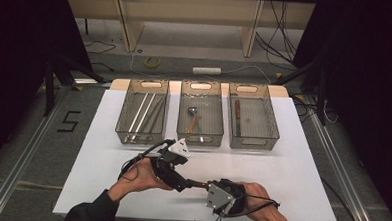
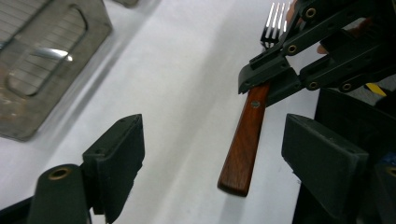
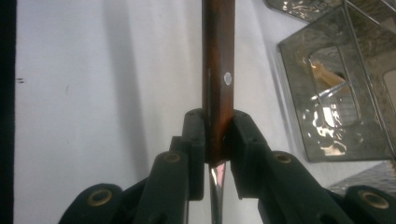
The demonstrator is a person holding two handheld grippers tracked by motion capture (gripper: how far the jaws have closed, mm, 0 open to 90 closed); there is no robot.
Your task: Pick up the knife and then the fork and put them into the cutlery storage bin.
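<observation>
Spanning white table [image 1: 291,169], grey floor [image 1: 28,133]

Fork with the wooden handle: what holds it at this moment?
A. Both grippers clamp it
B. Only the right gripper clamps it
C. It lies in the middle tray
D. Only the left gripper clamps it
B: the right gripper pinches the fork where handle meets metal, while the left gripper stands open with its pads clear of the handle.

3 clear bins [image 1: 143,113] w/ utensils, white table [image 1: 302,160]
</observation>
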